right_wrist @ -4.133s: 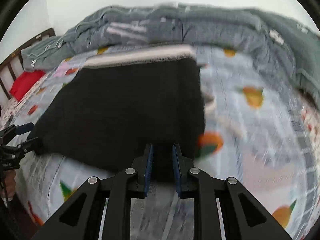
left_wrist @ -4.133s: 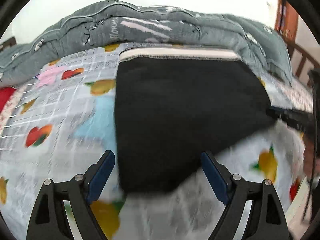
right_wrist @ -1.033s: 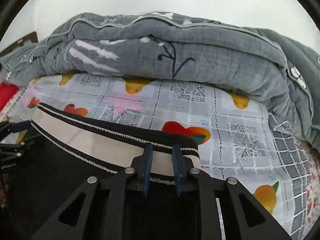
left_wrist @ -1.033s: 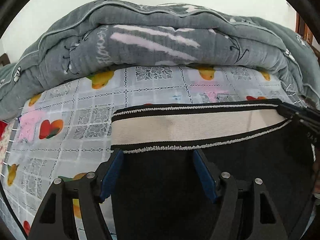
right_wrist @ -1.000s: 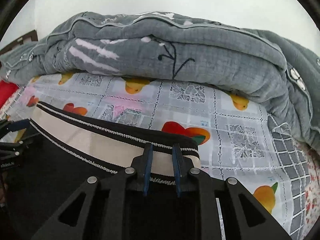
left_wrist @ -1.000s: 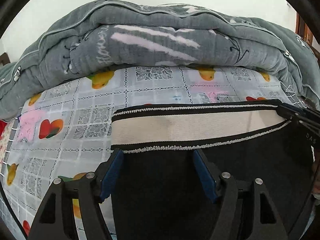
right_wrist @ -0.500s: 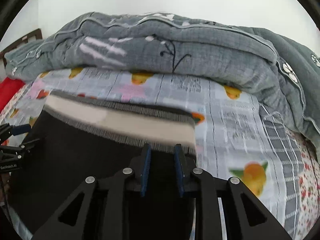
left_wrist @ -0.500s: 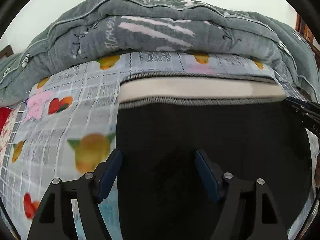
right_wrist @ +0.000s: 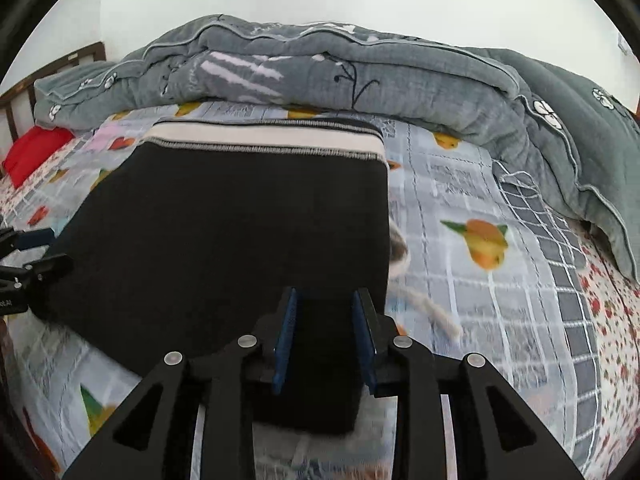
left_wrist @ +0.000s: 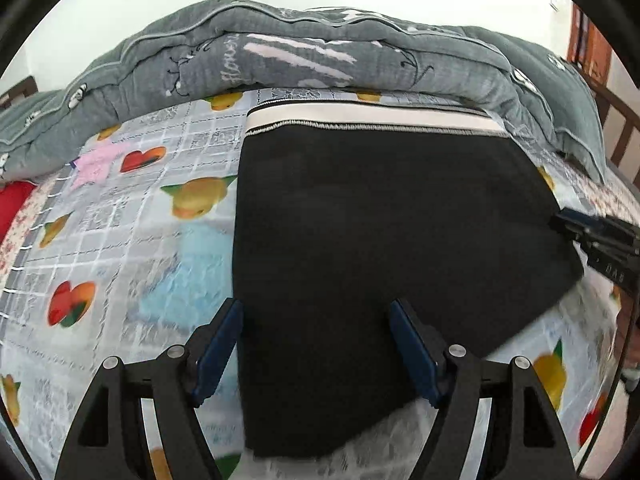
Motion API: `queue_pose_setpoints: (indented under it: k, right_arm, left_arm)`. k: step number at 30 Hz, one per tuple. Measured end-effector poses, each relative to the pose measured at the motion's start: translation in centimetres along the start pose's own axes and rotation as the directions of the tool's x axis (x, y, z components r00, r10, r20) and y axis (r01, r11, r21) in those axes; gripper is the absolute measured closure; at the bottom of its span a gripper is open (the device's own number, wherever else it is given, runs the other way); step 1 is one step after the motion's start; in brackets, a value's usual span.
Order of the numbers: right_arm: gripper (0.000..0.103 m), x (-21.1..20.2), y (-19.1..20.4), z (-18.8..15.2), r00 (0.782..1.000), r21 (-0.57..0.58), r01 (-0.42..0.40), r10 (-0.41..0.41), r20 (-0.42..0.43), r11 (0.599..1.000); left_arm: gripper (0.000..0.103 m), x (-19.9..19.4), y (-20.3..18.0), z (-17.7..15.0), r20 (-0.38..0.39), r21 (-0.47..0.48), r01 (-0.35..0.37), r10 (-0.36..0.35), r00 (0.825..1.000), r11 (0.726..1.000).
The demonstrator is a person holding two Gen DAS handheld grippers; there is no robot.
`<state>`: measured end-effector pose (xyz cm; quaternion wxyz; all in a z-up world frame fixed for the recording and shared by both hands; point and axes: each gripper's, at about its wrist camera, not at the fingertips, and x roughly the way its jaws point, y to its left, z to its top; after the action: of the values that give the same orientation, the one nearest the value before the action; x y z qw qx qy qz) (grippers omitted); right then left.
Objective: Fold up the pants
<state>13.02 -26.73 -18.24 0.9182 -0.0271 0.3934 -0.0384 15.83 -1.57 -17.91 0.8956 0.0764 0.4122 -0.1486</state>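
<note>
— Pants: where are the black folded pants point(left_wrist: 384, 220)?

— Flat mid-bed, cream waistband point(right_wrist: 264, 138) toward the grey quilt point(right_wrist: 360, 72) at the far edge.

— Claws?

— Left claw point(left_wrist: 316, 354) spread wide over the near-left corner, gripping nothing. Right claw point(right_wrist: 325, 340) opening, fabric between unpressed pads.

— Free room?

— Fruit-print sheet point(right_wrist: 480, 208) bare on both sides.

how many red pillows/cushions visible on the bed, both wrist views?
1. A red cushion lies at the bed's far left edge, beside the grey quilt, left of the black pants; the left wrist view shows it too. Others may be hidden under the quilt.
</note>
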Motion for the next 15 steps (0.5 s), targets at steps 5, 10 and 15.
queue_pose_setpoints:
  k: [5,10,15]
  right_arm:
    - [0.069,-1.2,-1.5,-1.3,1.000,0.077,-0.021,0.021,0.007,0.997]
    - [0.069,-1.9,-0.9,-1.5,0.999,0.128,-0.041,0.038,0.031,0.991]
    - [0.069,-0.6,0.1,-3.5,1.000,0.064,0.005,-0.005,-0.007,0.998]
  left_arm:
    - [0.028,-1.7,0.5,-1.8,0.005,0.017,-0.012,0.012,1.000,1.000]
    - [0.028,-2.5,0.3,-2.2,0.036,-0.010,-0.044,0.044,0.998,0.999]
    - [0.026,-1.3,1.3,-4.3,-0.022,-0.099,-0.019,0.017,1.000,0.995]
